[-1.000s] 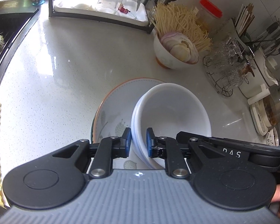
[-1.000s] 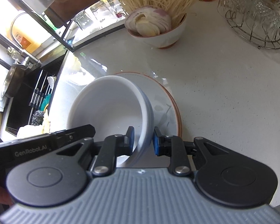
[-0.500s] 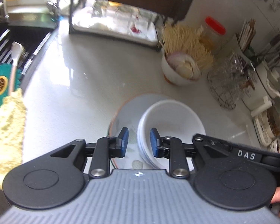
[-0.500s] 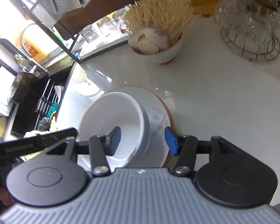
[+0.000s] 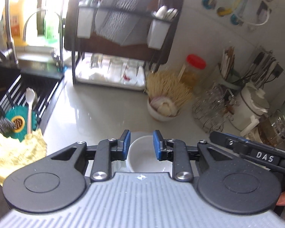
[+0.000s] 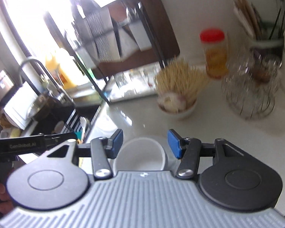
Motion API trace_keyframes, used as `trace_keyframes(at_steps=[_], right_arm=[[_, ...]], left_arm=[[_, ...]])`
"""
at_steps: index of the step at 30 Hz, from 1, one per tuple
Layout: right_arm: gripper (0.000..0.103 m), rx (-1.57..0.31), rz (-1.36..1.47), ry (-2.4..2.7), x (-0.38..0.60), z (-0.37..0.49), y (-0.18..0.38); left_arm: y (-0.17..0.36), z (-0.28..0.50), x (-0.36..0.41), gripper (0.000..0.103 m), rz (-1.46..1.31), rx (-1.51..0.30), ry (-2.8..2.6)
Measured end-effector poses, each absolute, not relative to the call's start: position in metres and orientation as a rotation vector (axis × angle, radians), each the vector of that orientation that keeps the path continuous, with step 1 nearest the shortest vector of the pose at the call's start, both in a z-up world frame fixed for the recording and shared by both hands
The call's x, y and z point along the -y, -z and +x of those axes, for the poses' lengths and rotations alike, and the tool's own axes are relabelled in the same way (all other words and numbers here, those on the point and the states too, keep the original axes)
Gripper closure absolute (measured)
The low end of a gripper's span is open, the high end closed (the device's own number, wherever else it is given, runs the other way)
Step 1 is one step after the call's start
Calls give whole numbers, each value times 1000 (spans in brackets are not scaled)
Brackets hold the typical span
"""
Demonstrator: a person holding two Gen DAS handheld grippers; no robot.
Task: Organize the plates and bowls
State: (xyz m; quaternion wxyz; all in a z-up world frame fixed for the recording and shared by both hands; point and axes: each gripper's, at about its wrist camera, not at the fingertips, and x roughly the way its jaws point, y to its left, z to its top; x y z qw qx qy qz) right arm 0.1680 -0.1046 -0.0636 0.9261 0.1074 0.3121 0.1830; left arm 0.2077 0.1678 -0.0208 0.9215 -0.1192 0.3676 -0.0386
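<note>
We hold our left tongs (image 5: 140, 145) and right tongs (image 6: 145, 144) above the white bowl (image 5: 142, 155), both parted and gripping nothing. The bowl sits on a plate (image 6: 169, 162) on the tabletop (image 5: 96, 112), below both.

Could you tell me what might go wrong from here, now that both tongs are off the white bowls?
The white bowls look off-centre on the plate, so the stack may slide if nudged. The noodle bowl and wire glass rack stand close behind; a wide swing of either open tongs could hit them.
</note>
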Motion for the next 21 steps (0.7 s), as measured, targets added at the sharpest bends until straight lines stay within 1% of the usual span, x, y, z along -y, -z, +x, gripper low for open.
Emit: trace_keyframes(at_steps=[5, 10, 11, 15, 17, 21], right_arm=[[47, -569, 227, -355, 120, 139, 44], [47, -513, 211, -337, 134, 106, 32], [47, -499, 207, -333, 137, 99, 29], [47, -444, 194, -296, 147, 71, 22], [47, -430, 193, -288, 150, 59, 21], [47, -415, 178, -280, 154, 34, 21]], left_arm=[[-5, 182, -155, 67, -223, -701, 92], [-22, 156, -138, 65, -203, -663, 105], [-23, 152, -134, 62, -196, -657, 103], [-25, 132, -123, 60, -163, -651, 84], [-26, 121, -119, 57, -160, -645, 82], [-27, 97, -112, 54, -164, -637, 89]])
